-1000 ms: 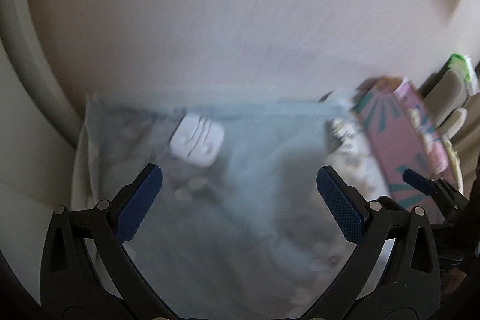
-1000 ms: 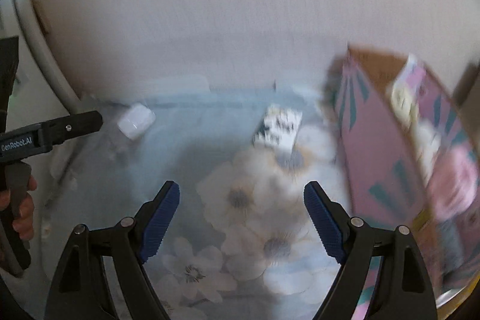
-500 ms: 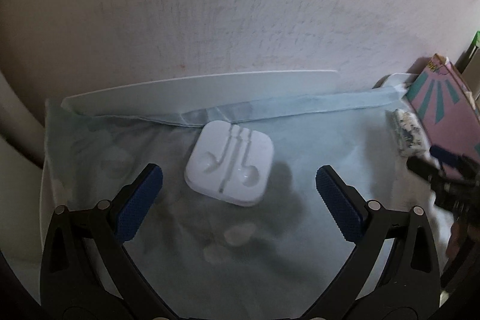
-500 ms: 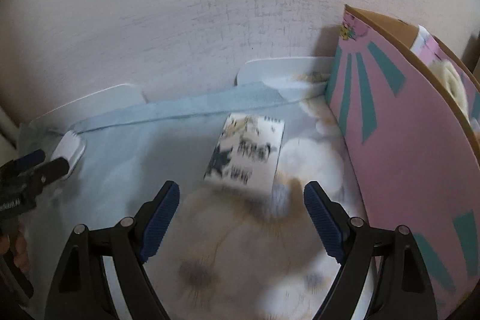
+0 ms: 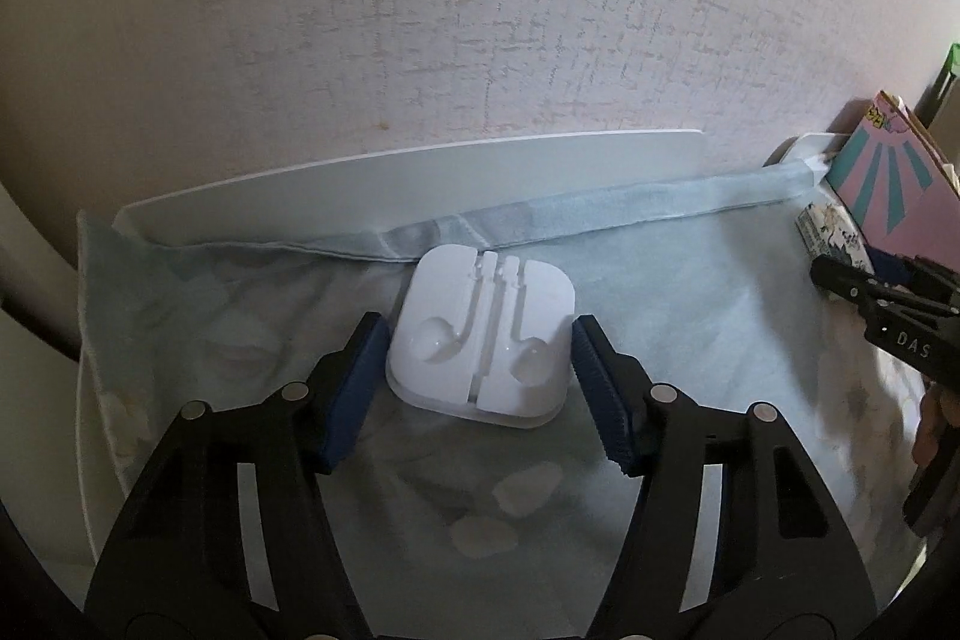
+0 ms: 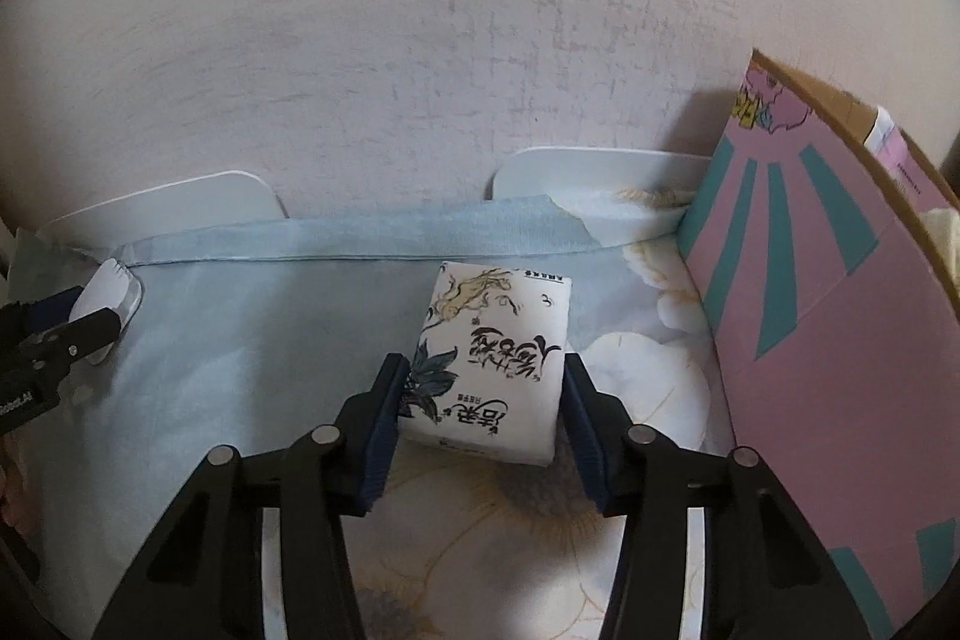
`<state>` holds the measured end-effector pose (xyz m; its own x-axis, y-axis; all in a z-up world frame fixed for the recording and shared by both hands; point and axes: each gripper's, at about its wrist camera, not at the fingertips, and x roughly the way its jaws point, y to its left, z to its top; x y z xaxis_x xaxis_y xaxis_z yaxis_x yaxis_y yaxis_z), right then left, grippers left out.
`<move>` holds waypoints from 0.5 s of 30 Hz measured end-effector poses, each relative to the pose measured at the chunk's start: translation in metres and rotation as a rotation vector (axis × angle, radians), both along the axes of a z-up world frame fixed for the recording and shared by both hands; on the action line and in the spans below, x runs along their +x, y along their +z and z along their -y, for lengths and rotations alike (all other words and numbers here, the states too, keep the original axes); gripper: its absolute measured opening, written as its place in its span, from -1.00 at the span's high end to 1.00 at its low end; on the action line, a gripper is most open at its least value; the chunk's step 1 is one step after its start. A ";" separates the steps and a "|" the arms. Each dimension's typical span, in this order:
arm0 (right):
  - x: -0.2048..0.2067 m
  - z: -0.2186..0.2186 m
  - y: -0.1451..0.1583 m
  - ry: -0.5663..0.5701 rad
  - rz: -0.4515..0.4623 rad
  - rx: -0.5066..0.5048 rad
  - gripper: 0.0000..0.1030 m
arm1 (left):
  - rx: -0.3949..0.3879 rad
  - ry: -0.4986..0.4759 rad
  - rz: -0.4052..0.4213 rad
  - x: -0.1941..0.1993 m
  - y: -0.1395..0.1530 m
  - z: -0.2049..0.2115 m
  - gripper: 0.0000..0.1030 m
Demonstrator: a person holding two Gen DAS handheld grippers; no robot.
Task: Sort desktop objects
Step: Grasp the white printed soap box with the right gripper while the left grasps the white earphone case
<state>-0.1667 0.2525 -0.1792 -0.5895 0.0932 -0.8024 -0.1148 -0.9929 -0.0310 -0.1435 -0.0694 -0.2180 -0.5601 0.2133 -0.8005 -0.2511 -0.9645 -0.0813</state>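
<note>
A: Left wrist view first. What's around?

B: Pale blue floral cloth over the table, folded hem along the back edge, white backboard behind it, textured wall above. Pink-and-teal box at the back right corner. Right gripper pokes in from the right edge, its tips at the tissue pack. Nothing blocks the middle.

A: Left gripper?

B: Left gripper low over the cloth, pointing at the wall. Blue pads close on both sides of the white earphone case, touching or nearly; can't tell if it's a firm grip. Case sits on the cloth, near the back edge, middle.

A: Right wrist view?

B: Same cloth, two white backboard pieces at the back. Pink box stands upright just right of the gripper, close to its right finger. Left gripper at the far left edge, earphone case between its tips.

A: Right gripper?

B: Right gripper low, aimed at the wall, narrowed so both pads press the near end of the tissue pack. Pack lies flat on the cloth, mid-table, slightly angled.
</note>
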 end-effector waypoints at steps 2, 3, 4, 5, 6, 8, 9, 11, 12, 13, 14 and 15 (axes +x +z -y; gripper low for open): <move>0.003 0.002 0.005 0.017 -0.007 0.005 0.11 | 0.001 -0.005 -0.007 0.003 0.003 0.000 -0.16; 0.005 0.004 0.008 0.026 -0.010 0.013 0.11 | 0.004 -0.002 -0.012 0.005 0.007 0.001 -0.16; 0.006 0.005 0.011 0.035 -0.006 0.012 0.11 | 0.007 0.002 -0.013 0.005 0.011 0.001 -0.16; 0.007 0.005 0.014 0.044 0.001 0.004 0.11 | 0.010 0.008 -0.011 0.007 0.014 0.002 -0.16; 0.009 0.005 0.018 0.053 0.008 -0.012 0.11 | 0.015 0.017 -0.008 0.008 0.019 0.004 -0.16; 0.013 0.005 0.029 0.093 0.033 -0.074 0.11 | 0.025 0.030 0.002 0.012 0.030 0.006 -0.16; 0.016 0.006 0.034 0.108 0.034 -0.090 0.11 | 0.036 0.035 0.008 0.016 0.039 0.006 -0.16; 0.023 0.007 0.048 0.146 0.038 -0.112 0.11 | 0.046 0.032 0.022 0.021 0.051 0.003 -0.16; 0.026 0.008 0.055 0.159 0.036 -0.117 0.11 | 0.061 0.027 0.029 0.023 0.059 0.001 -0.16; 0.031 0.007 0.062 0.169 0.034 -0.127 0.11 | 0.081 0.016 0.031 0.026 0.068 0.001 -0.16; 0.034 0.006 0.069 0.175 0.032 -0.136 0.11 | 0.089 0.003 0.032 0.028 0.075 -0.004 -0.16; 0.038 0.002 0.078 0.173 0.026 -0.142 0.11 | 0.090 -0.017 0.027 0.031 0.085 -0.012 -0.16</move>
